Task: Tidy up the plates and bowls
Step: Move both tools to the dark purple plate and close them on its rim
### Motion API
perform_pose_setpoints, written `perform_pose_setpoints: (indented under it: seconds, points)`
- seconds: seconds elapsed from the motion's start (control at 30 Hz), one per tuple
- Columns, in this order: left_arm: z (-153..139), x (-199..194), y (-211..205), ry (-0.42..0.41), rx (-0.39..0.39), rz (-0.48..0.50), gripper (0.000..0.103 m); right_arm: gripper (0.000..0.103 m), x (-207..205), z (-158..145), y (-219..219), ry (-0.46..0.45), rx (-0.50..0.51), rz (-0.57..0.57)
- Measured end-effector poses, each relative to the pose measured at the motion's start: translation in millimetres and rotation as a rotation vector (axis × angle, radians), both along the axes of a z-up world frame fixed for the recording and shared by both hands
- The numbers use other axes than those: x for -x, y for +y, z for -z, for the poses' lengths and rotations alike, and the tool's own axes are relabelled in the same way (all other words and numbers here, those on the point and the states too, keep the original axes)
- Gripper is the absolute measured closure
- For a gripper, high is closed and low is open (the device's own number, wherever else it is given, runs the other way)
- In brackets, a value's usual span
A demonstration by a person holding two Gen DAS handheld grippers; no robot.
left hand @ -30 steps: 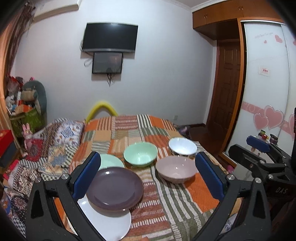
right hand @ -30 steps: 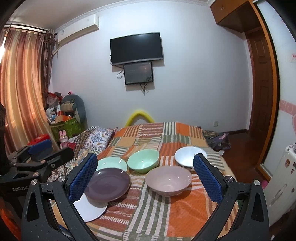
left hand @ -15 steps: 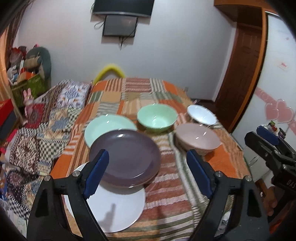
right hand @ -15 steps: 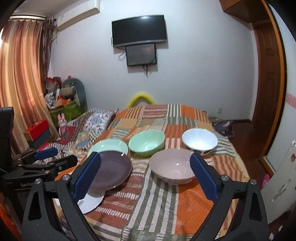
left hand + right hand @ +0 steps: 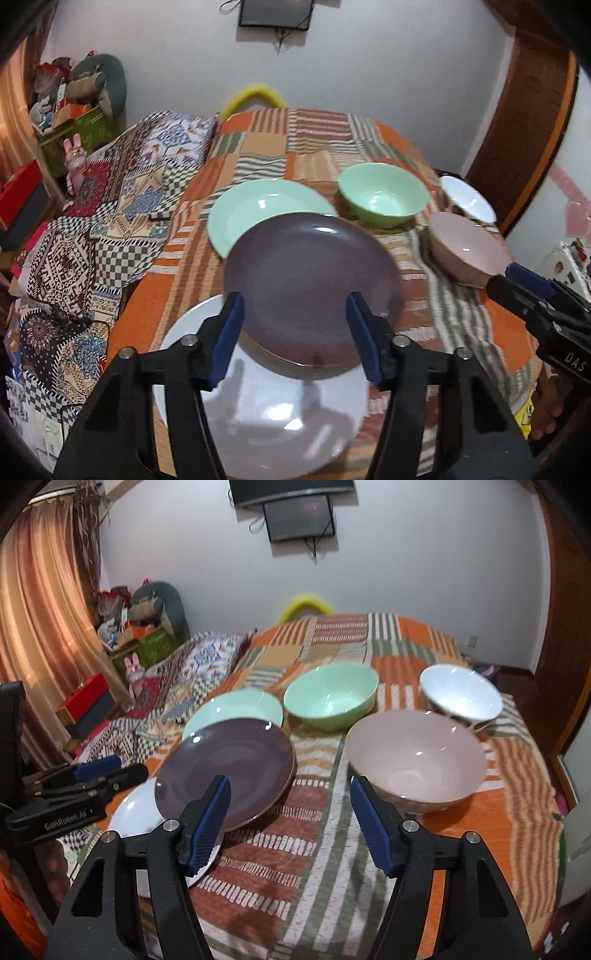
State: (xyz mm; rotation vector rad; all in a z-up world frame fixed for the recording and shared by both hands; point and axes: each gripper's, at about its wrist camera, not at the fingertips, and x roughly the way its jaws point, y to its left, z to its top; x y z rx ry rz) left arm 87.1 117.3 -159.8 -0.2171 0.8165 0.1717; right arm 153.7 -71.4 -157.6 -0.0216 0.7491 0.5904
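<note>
A purple plate (image 5: pixel 314 288) (image 5: pixel 225 771) lies partly on a white plate (image 5: pixel 266 410) (image 5: pixel 129 812) and beside a mint plate (image 5: pixel 258 218) (image 5: pixel 236 709). Behind and to the right stand a mint bowl (image 5: pixel 384 199) (image 5: pixel 330 696), a pink bowl (image 5: pixel 465 247) (image 5: pixel 415 760) and a white bowl (image 5: pixel 467 199) (image 5: pixel 460 696). My left gripper (image 5: pixel 295 332) is open, its jaws on either side of the purple plate's near rim, above the white plate. My right gripper (image 5: pixel 291 812) is open over the blanket between the purple plate and the pink bowl.
The dishes lie on a bed with an orange striped patchwork blanket (image 5: pixel 295 867). Patterned quilts (image 5: pixel 110 221) are bunched at the left. Boxes and toys (image 5: pixel 140 627) stand by the curtain. A wooden door (image 5: pixel 528 110) is at the right.
Both grippers have moved forward and down toward the dishes. The jaws of both have narrowed but remain open. The dishes have not moved.
</note>
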Motion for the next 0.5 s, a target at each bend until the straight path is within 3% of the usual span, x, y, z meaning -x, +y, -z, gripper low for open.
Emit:
perform_pose_setpoints:
  seconds: [0.2, 0.5]
  points:
    - [23.9, -22.6, 36.5, 0.056, 0.052, -0.031, 0.053, 0.049, -16.9, 20.8, 20.1, 0.079, 0.035, -0.029]
    - [43.3, -53.1, 63.5, 0.093, 0.022, -0.027, 0.064, 0.060, -41.5, 45.8, 39.7, 0.166, 0.069, -0.031]
